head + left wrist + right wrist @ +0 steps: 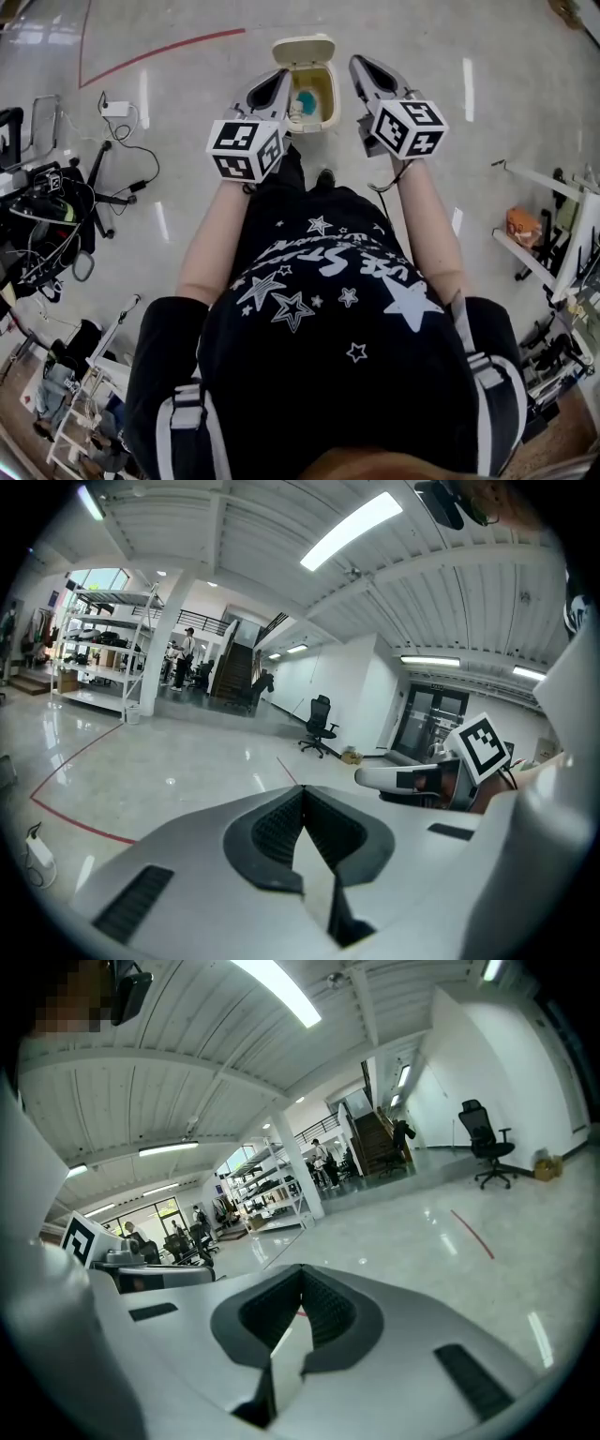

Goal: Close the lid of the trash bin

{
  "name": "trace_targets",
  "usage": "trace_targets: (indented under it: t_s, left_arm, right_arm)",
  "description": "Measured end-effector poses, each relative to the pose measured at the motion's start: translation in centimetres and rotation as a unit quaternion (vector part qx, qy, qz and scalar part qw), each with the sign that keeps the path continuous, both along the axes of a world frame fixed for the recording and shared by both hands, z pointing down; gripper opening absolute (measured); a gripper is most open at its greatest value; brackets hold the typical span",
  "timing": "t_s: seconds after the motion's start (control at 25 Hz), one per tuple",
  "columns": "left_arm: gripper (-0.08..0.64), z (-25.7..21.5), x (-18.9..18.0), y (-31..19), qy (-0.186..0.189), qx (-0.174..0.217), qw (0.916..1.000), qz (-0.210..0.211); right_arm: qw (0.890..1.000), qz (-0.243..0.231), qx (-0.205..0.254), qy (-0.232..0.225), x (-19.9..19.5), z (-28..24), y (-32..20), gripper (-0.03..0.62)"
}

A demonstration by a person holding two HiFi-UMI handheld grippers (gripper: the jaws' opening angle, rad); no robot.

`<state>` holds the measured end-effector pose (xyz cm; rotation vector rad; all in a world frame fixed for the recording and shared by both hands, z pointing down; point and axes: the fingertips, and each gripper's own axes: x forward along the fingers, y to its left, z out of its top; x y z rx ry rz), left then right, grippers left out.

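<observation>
In the head view a small cream trash bin point(323, 105) stands on the floor ahead of me, with its lid point(303, 49) tipped up and back. Something teal point(304, 100) lies inside. My left gripper point(278, 79) hangs over the bin's left edge and my right gripper point(360, 66) is just right of the bin; both are held above it and touch nothing. Both gripper views point out across the hall and do not show the bin. The left gripper point(300, 795) is shut and empty, and so is the right gripper point(301, 1277).
A chair base, bags and cables point(52, 206) crowd the floor at left, with a power strip point(115, 109) behind them. A red floor line point(159, 52) runs far left. White racks point(548, 234) stand at right. An office chair point(320, 726) stands far off.
</observation>
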<state>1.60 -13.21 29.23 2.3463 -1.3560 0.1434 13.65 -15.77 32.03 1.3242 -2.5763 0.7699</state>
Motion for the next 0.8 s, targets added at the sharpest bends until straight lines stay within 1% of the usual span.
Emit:
trace_targets:
  t_s: [0.12,0.4,0.8]
  left_arm:
    - [0.011,0.9,-0.6,-2.6,-0.002,-0.007,1.0000,0.007]
    - [0.011,4.2,-1.9,-7.4,-0.002,-0.037,0.9991,0.020]
    - [0.011,9.5,-3.2,-13.7,-0.009,-0.067,0.9965,0.050]
  right_arm:
    - [1.000,0.008,-0.009,0.005,-0.5,0.8,-2.3,0.006]
    - [0.999,0.022,-0.043,0.022,-1.8,4.3,-6.4,0.006]
    - [0.993,0.061,-0.089,0.040,-2.8,10.0,-11.7,0.006]
